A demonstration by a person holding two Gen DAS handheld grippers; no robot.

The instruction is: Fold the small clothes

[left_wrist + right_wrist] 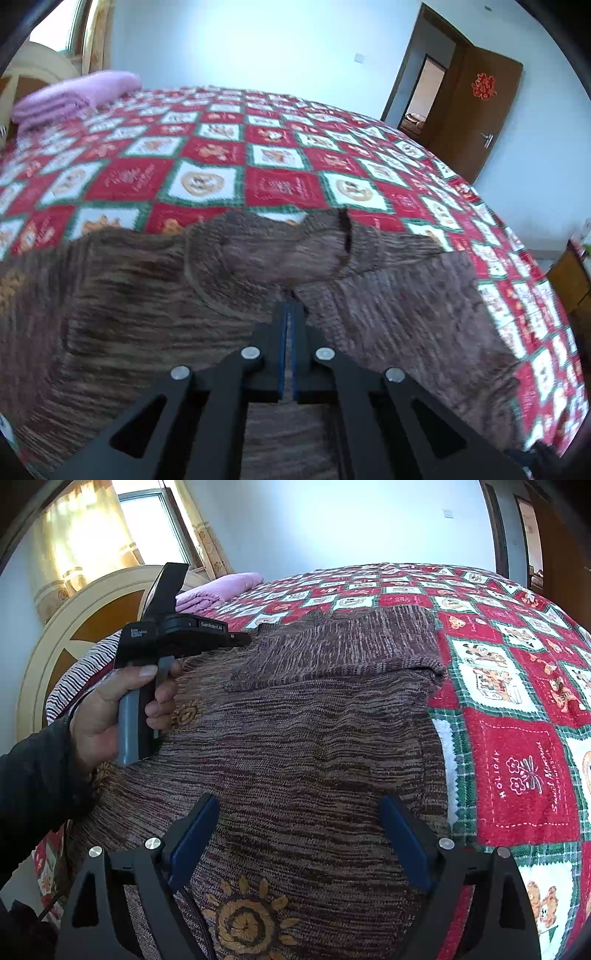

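Lying flat on one patchwork quilt (517, 760) is one brown knit sweater (314, 738). Left gripper (291, 306): jaws closed, tips at sweater fabric; grip uncertain. Right gripper (299, 834): jaws wide apart above sweater, nothing held.

We read "HOLIDAY" on a red square (524, 775) of the bedspread (517, 686) — "GenRobot.AI" on the left gripper (240, 638).

Left gripper (291, 306) closed, right gripper (299, 834) agape
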